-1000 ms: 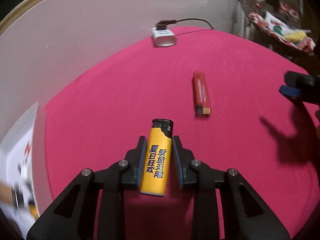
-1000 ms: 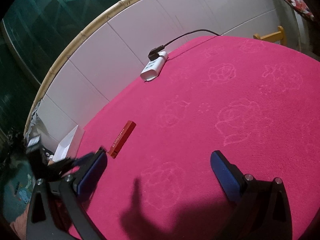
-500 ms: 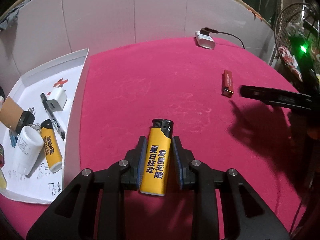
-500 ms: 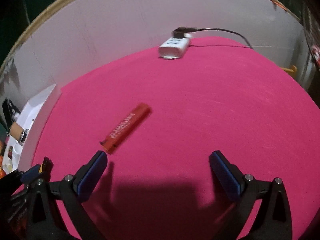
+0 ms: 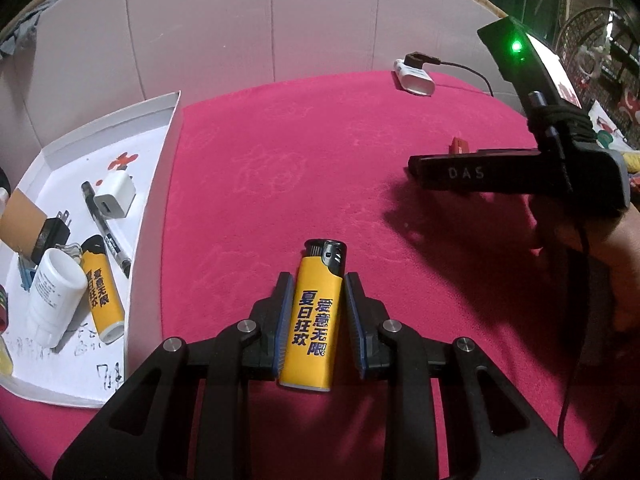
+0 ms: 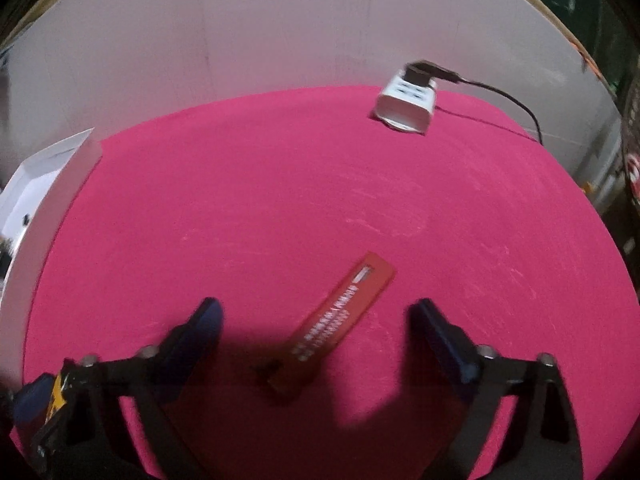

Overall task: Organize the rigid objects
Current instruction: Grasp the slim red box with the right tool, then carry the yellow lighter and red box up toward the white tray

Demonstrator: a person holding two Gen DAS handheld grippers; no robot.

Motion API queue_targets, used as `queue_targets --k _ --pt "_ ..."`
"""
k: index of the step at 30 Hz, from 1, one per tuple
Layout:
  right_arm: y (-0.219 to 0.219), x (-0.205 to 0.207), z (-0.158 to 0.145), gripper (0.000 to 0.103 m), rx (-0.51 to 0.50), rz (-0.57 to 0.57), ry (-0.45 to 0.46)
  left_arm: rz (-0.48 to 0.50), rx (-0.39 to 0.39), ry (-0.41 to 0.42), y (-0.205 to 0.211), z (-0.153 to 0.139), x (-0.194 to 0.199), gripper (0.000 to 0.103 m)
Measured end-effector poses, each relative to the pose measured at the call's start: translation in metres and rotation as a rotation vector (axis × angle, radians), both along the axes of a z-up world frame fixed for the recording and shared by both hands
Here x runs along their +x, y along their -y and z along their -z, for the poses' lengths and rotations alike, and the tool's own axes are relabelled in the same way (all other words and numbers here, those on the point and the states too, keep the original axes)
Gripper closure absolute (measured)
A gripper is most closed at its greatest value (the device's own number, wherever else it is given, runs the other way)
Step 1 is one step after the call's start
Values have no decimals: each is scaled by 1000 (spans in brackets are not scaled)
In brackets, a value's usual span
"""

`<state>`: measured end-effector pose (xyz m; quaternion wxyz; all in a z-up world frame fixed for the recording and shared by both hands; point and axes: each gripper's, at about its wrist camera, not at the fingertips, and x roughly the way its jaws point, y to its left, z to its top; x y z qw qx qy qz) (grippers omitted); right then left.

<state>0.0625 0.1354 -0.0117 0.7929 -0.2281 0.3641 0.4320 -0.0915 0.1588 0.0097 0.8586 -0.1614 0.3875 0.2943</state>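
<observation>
My left gripper (image 5: 315,280) is shut on a yellow lighter (image 5: 316,312) with a black cap and holds it above the pink cloth. A white tray (image 5: 156,184) lies to its left with a second yellow lighter (image 5: 102,292), a white bottle (image 5: 54,292), a pen (image 5: 106,228) and a white charger (image 5: 116,196). My right gripper (image 6: 316,320) is open, its jaws on either side of a flat red lighter (image 6: 340,320) lying on the cloth. The red lighter shows only as a tip (image 5: 457,146) in the left wrist view, behind the right gripper (image 5: 416,166).
A white power strip (image 6: 408,106) with a black plug and cable lies at the far edge of the table near the white wall; it also shows in the left wrist view (image 5: 414,76). The tray's wall (image 6: 48,208) stands at the left.
My right gripper has moved forward over the red lighter, which now lies between its open jaws. My left gripper still holds the yellow lighter and has turned a little more toward the tray.
</observation>
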Motion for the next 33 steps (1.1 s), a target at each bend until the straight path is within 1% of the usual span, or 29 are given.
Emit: queue_targets --k 1,2,4,8,10,13,15,23,25,26,29,30,31,32,33 --pt "1 -3 -1 30 1 -17 1 0 -2 2 -1 0 -1 78" --pt "1 -5 -2 35 4 -26 0 -2 -4 5 -1 0 -1 78" --pt "1 -9 -3 49 7 -50 4 -8 -6 11 -2 -1 -3 78" --pt "12 -15 -4 61 40 -85 -15 -14 -1 22 -1 -2 -5 78" --pt "22 -18 -4 71 59 -103 -25 -13 5 25 0 -2 -6 78" --pt "36 -19 -4 83 85 -114 -65 -10 8 27 1 -3 -6 78" --pt "45 -21 -4 85 96 -120 -84 -13 10 29 1 -4 -6 78" --pt "72 -31 -6 87 154 -131 -161 -15 3 45 0 -5 -10 78" --pt "74 -35 -5 86 146 -148 -168 -18 -4 47 -1 -5 -10 78" --pt "72 -35 -5 86 133 -155 -162 -18 -7 47 -1 -5 -10 78" --pt "63 -39 -5 85 104 -163 -104 -17 -5 48 -1 -5 -9 78" --pt "59 -39 -4 81 92 -165 -98 -15 -2 47 -1 -5 -9 78" --pt "55 -40 -5 69 89 -173 -92 -14 -1 48 -1 -4 -9 78" --pt "52 -41 -5 62 81 -180 -90 -13 -1 48 -1 -4 -9 78" --pt "46 -42 -5 52 69 -192 -78 -11 -1 49 -1 -4 -8 78"
